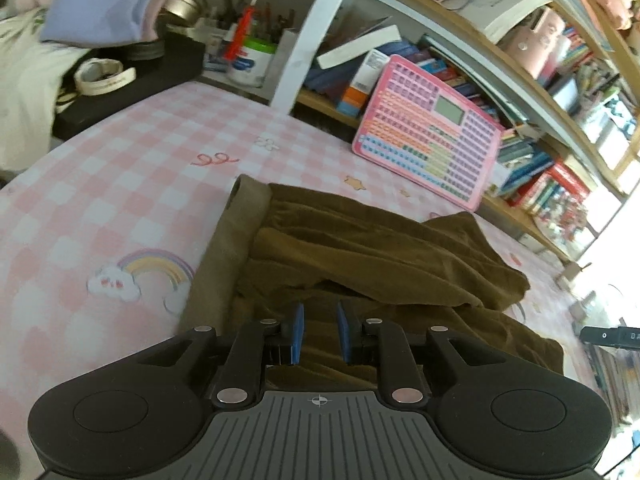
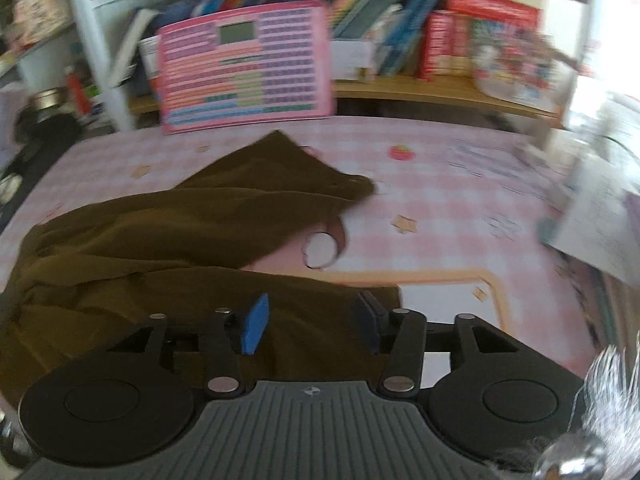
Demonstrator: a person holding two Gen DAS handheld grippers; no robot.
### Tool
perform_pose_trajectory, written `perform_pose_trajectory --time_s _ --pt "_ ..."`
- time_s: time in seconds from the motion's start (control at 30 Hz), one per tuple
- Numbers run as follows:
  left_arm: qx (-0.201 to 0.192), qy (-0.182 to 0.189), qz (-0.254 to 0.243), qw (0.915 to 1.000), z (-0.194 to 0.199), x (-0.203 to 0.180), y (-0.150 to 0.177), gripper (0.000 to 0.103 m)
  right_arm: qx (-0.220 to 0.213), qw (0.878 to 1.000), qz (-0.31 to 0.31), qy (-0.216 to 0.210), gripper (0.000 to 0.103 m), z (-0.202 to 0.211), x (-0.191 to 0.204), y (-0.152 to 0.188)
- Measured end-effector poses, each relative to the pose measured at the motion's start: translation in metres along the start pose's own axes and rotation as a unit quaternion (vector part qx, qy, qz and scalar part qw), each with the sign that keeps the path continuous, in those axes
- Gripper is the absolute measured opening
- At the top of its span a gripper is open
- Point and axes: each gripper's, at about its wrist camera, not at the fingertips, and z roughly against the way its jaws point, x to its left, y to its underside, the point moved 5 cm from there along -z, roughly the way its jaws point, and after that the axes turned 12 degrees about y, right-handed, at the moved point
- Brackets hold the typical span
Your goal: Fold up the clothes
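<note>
Left wrist view: the brown garment [image 1: 360, 256] is seen spread over the pink checked cloth [image 1: 120, 184], filling the centre and lower right of the frame, with a paler waistband-like strip running along its left edge from upper centre down to the lower left. Its long axis is judged to run from that band toward the right of the frame, where a folded-over flap ends in a rumpled edge. The left gripper [image 1: 320, 334] is held at lower centre with its jaws narrowly parted; fabric is seen in the gap behind them, yet the blue pads are not seen pressing on it. In the right wrist view, which is blurred, the same garment [image 2: 180, 232] occupies the left and centre, its pointed corner reaching toward the upper centre below the pink keyboard toy [image 2: 244, 64]. The right gripper [image 2: 310, 326] is held over the garment's lower right edge, jaws about half apart and nothing gripped. That near edge lies just ahead of both grippers, so either could be closed on it.
</note>
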Motion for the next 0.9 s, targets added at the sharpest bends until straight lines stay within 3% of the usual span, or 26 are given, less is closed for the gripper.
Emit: perform_pose_trajectory --time_s 0.17,0.37,0.67,0.8,0.9 --pt "-0.013 -0.039 0.009 0.9991 -0.005 -0.042 0.024 0.020 -0.004 0.998 0.031 -0.058 0.052 -0.030 -0.022 -0.018" --pt "-0.012 -0.082 0.037 0.9959 -0.005 -0.084 0.057 0.020 -0.001 0.994 0.058 -0.094 0.052 -0.073 -0.040 -0.045" --pt "-0.024 -0.136 0.053 0.9890 0.018 -0.101 0.076 0.020 -0.008 0.987 0.058 -0.149 0.055 -0.107 -0.040 -0.077" --pt "-0.033 -0.154 0.059 0.9858 0.032 -0.103 0.081 0.020 -0.003 0.990 0.055 -0.129 0.056 -0.130 -0.039 -0.092" --pt "-0.044 -0.171 0.070 0.9818 0.045 -0.100 0.085 0.020 0.018 0.994 0.019 -0.107 0.056 -0.145 -0.051 -0.099"
